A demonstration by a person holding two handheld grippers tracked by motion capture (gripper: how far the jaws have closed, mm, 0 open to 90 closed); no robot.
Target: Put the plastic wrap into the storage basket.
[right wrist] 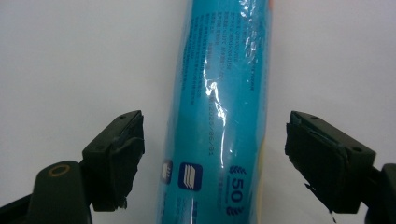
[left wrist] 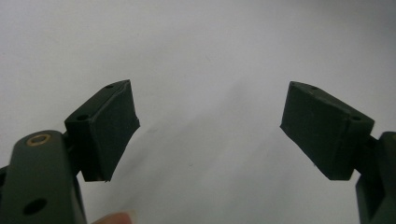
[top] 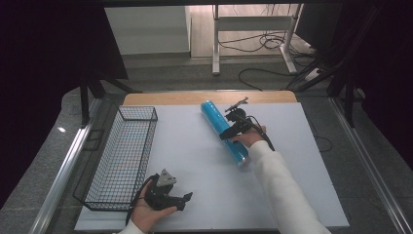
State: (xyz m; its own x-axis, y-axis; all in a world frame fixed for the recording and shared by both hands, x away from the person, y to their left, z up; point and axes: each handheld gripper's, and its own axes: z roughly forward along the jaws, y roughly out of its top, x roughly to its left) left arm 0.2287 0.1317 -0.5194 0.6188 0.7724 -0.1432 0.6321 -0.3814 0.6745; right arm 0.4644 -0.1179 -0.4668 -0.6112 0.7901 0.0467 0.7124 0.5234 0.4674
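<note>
A long blue plastic-wrapped tube (top: 225, 131) lies slantwise on the white table top (top: 195, 161), right of centre. My right gripper (top: 225, 135) hangs over the tube's middle, open. In the right gripper view the blue tube (right wrist: 219, 116) runs up between the two spread jaws, and neither pad touches it. My left gripper (top: 184, 201) rests near the table's front left edge in a hand, open. In the left gripper view its pads (left wrist: 112, 130) stand wide apart over bare white table with nothing between them.
A black wire basket (top: 122, 156) stands along the table's left side, with nothing in it. A strip of wooden table edge (top: 209, 97) shows at the back. Cables and a white desk frame (top: 253, 39) lie on the floor beyond.
</note>
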